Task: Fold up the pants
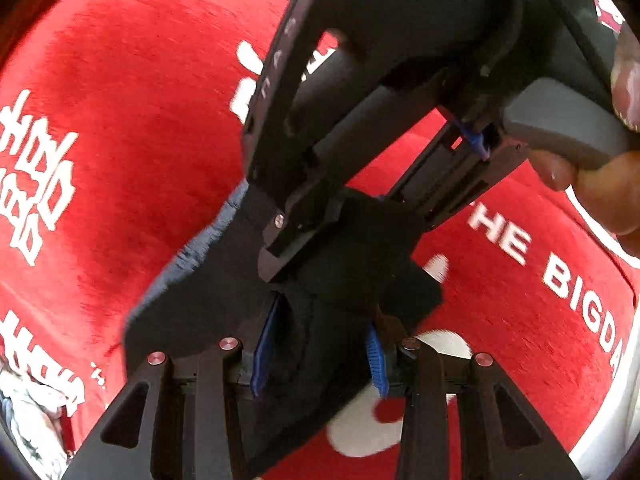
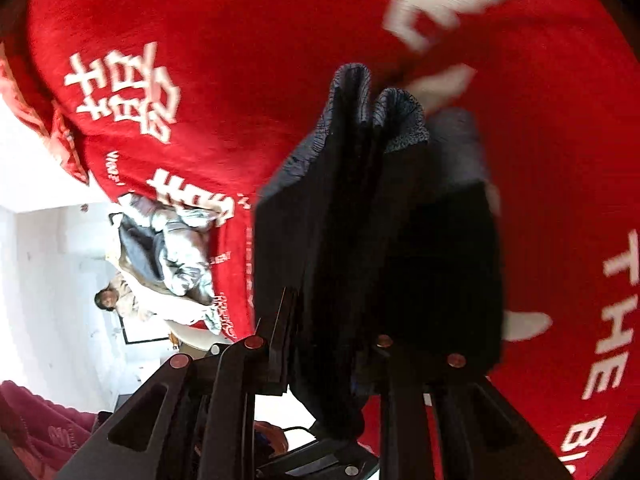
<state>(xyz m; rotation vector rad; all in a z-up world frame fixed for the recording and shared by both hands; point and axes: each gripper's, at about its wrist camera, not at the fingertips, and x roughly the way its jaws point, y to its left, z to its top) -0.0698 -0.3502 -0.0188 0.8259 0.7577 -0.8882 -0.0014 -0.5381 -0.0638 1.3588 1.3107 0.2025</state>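
The black pants [image 1: 200, 320] hang bunched over a red blanket. In the left wrist view my left gripper [image 1: 320, 344] is shut on a fold of them, its blue pads [image 1: 262, 344] pressed into the cloth from both sides. Just above it my right gripper [image 1: 344, 236], held by a hand [image 1: 600, 184], reaches in from the upper right and pinches the same bundle. In the right wrist view the pants [image 2: 400, 240] fill the space between the fingers of my right gripper [image 2: 332, 344]. Their grey ribbed hem [image 2: 396, 128] sticks up beyond the tips. The right pads are hidden by cloth.
A red blanket with white lettering [image 1: 120, 120] [image 2: 240, 40] covers the surface under both grippers. A silvery-grey clothes pile [image 2: 172, 248] lies at its left edge, and crumpled laundry [image 1: 28, 420] shows at the lower left. Beyond the edge are white floor [image 2: 40, 260] and a dark red cloth [image 2: 40, 428].
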